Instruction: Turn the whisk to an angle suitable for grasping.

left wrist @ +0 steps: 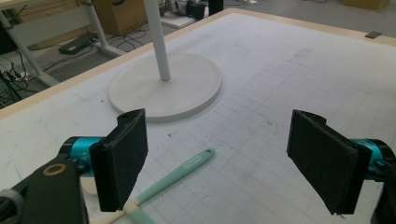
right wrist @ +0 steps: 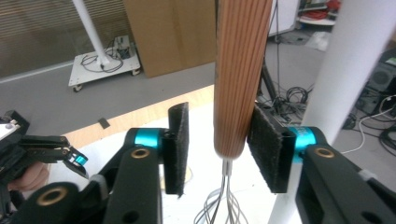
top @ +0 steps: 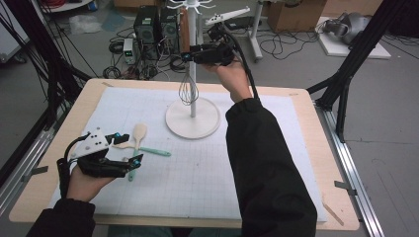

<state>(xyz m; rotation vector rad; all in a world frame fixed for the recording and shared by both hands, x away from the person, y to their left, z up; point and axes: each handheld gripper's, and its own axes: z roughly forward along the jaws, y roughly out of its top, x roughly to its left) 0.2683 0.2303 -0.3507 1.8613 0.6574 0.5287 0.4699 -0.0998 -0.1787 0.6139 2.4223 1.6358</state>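
A whisk with a ribbed wooden handle [right wrist: 240, 70] and wire loops [top: 188, 91] hangs from the white hook stand [top: 191, 74]. My right gripper [top: 188, 54] is raised at the handle. Its jaws stand open on either side of the lower end of the handle [top: 184, 29]: the right pad [right wrist: 266, 149] is against the wood and the left pad [right wrist: 177, 149] is clear of it. My left gripper [top: 132, 148] is held low at the front left, open wide with nothing in it, over a teal-handled spatula [left wrist: 187, 165].
A wooden spoon [top: 139, 133] and two teal-handled utensils [top: 155, 151] lie on the white grid mat [top: 207, 173] by the left gripper. The stand's round base [top: 192, 118] sits at the mat's far middle. Boxes, cables and equipment lie on the floor behind the table.
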